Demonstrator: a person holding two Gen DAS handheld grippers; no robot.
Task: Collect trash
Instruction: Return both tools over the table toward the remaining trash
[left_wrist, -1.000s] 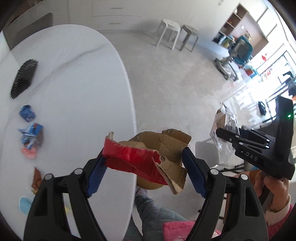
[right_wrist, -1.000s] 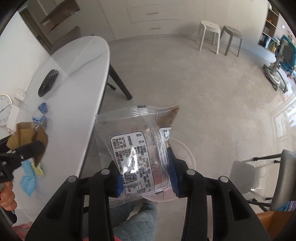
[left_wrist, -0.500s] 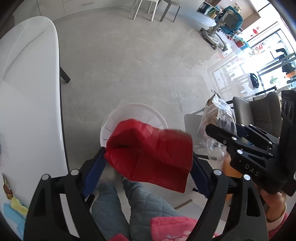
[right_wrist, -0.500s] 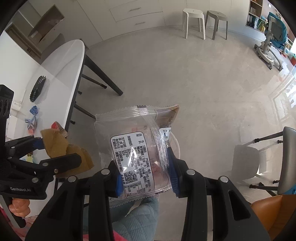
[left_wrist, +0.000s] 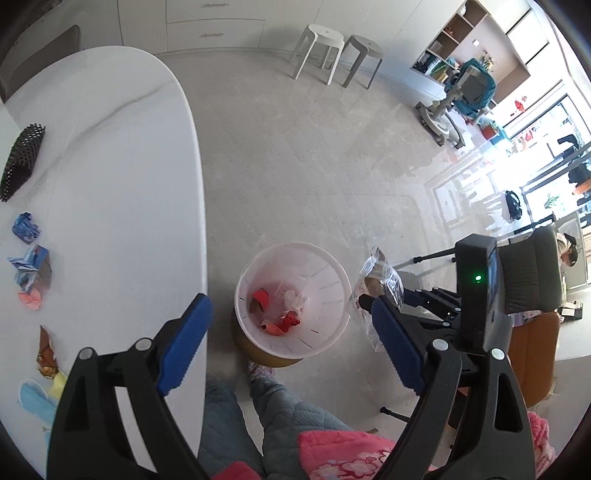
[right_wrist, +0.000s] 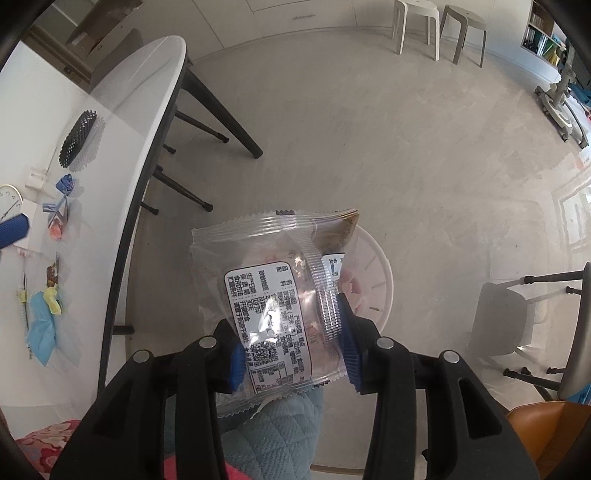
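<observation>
My left gripper (left_wrist: 291, 328) is open and empty, above a white slotted trash bin (left_wrist: 325, 291) on the floor. Red and brown cardboard scraps (left_wrist: 260, 300) lie inside the bin. My right gripper (right_wrist: 291, 332) is shut on a clear plastic snack wrapper (right_wrist: 273, 310) with a printed label, held over the bin's rim (right_wrist: 384, 280). The wrapper (left_wrist: 380, 284) also shows in the left wrist view, just right of the bin. More trash lies on the white table (left_wrist: 110, 184): crumpled blue wrappers (left_wrist: 26, 229), a pink scrap (left_wrist: 31, 299), a blue mask (left_wrist: 35, 402).
A black mesh basket (left_wrist: 22, 158) lies on the table's far side. The table's dark legs (right_wrist: 221, 110) stand left of the bin. Two stools (left_wrist: 332, 51) stand at the far wall, a grey chair (right_wrist: 517, 306) to the right. The person's legs (left_wrist: 280, 413) are below the grippers.
My left gripper has opened and the red-brown cardboard piece has dropped into the bin. The right gripper has kept the wrapper and moved over the bin.
</observation>
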